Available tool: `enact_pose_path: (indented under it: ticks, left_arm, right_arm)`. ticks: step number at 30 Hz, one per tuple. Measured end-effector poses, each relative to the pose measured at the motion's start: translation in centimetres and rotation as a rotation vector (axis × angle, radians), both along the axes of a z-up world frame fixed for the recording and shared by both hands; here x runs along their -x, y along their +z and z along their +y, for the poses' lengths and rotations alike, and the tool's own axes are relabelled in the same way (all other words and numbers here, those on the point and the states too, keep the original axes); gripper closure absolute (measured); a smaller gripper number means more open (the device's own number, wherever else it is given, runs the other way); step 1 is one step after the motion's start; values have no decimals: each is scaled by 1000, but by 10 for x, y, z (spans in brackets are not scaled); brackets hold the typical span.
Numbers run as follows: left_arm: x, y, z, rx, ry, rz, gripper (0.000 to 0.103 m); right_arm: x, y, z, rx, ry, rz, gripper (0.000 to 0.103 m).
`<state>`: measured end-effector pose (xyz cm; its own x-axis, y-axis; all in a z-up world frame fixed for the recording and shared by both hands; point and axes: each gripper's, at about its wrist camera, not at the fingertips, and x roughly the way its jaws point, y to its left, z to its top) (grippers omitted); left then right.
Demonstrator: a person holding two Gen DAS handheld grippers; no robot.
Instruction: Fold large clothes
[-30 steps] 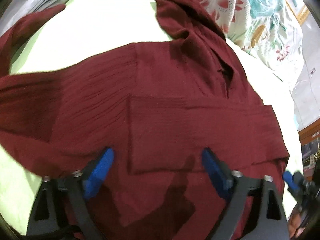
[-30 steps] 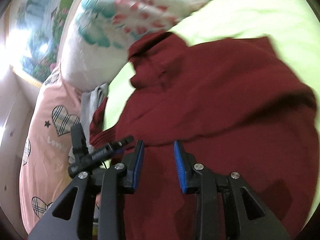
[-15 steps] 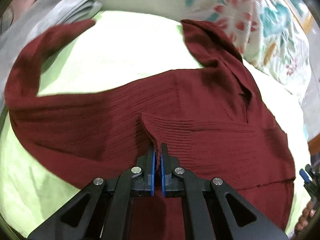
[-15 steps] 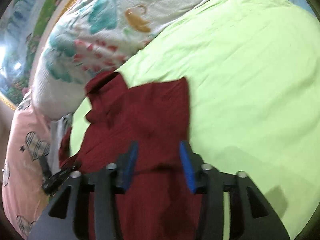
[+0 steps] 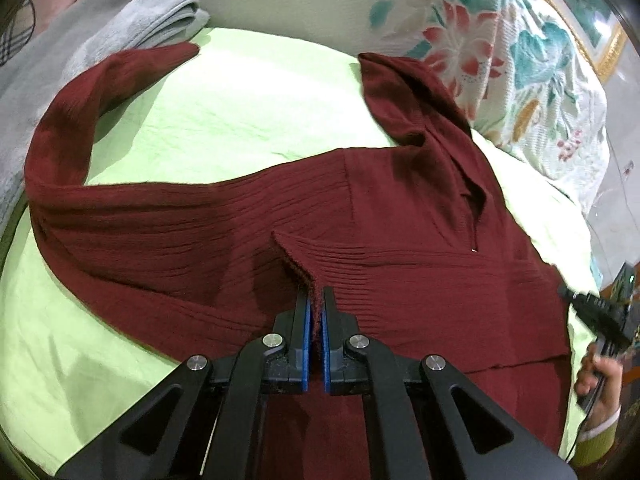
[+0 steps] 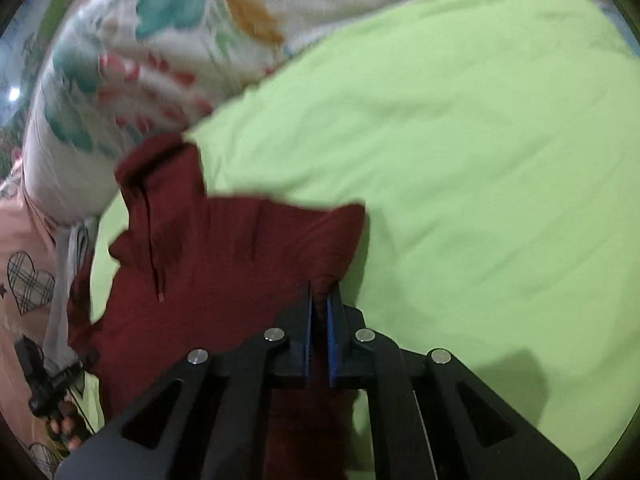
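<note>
Both our tongs pinch the maroon sweater (image 5: 200, 248) on the bed (image 5: 224, 120): left tongs (image 5: 315, 304) mid-body, right tongs (image 6: 319, 300), just closed, at its edge. Thin bites could slip, dropping the fold; the long sleeve (image 5: 60, 128) may drag.
</note>
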<state>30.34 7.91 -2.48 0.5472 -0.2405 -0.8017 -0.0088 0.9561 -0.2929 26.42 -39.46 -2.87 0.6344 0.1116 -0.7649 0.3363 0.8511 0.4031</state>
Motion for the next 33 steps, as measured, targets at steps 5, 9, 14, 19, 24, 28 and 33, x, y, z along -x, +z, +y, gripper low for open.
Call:
enact_pose_path:
  ticks: [5, 9, 14, 19, 24, 28, 33]
  left_arm:
    - [-3, -8, -8, -45, -19, 13, 100]
    - [-2, -15, -5, -42, -25, 29, 100]
    - [-1, -16, -4, -50, -26, 35, 99]
    - [19, -10, 20, -66, 25, 27, 98]
    - [27, 9, 65, -10, 101, 11, 85]
    - [18, 34, 101, -62, 190, -44, 66]
    - [-30, 58, 138, -160, 229, -36, 41]
  right_arm:
    - [-4, -3, -4, 80, -10, 58, 98]
    - [20, 7, 6, 89, -42, 55, 95]
    - [43, 10, 67, 57, 171, 32, 81]
    - [67, -3, 64, 43, 74, 67, 76]
    - [90, 19, 85, -9, 102, -21, 48]
    - [94, 24, 114, -62, 193, -32, 48]
    - [98, 20, 138, -72, 244, -8, 47]
